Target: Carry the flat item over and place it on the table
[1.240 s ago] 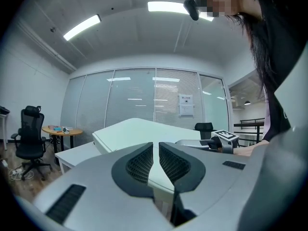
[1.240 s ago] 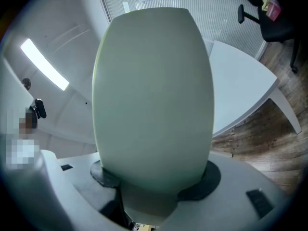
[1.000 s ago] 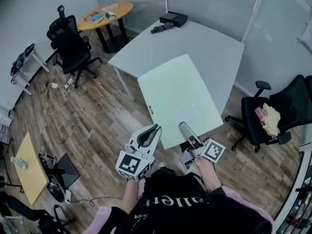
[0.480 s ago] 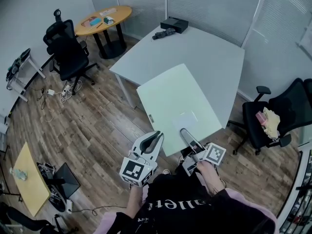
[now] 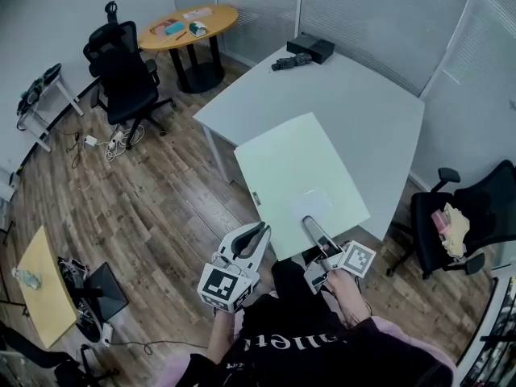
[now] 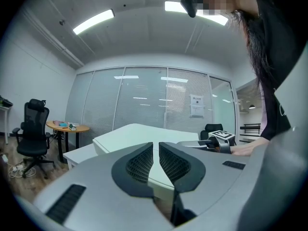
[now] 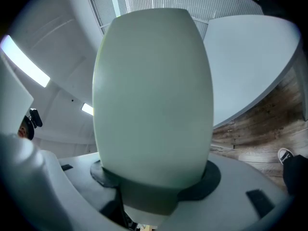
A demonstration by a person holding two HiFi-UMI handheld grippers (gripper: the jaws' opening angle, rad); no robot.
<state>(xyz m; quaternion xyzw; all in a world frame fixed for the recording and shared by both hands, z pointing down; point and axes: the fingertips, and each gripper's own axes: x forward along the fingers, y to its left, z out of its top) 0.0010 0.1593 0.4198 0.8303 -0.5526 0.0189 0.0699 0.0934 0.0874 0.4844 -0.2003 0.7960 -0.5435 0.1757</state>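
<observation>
The flat item is a large pale green board (image 5: 298,176), held level over the near corner of the light grey table (image 5: 363,103). My right gripper (image 5: 313,230) is shut on the middle of the board's near edge. In the right gripper view the board (image 7: 154,90) fills the centre, clamped between the jaws of the gripper (image 7: 155,179), with the table (image 7: 255,57) beyond it. My left gripper (image 5: 258,232) is shut and empty, just left of the board's near corner. The left gripper view shows its closed jaws (image 6: 155,153) and the board (image 6: 125,134) edge-on.
A black box and a dark item (image 5: 310,48) lie at the table's far edge. A black office chair (image 5: 125,71) and a round wooden table (image 5: 189,27) stand far left. Another black chair (image 5: 468,224) is at the right. Glass walls with blinds close off the back.
The view has shifted a little and the table sits slightly nearer. The board stays clamped in the right gripper, the left gripper stays closed beside it.
</observation>
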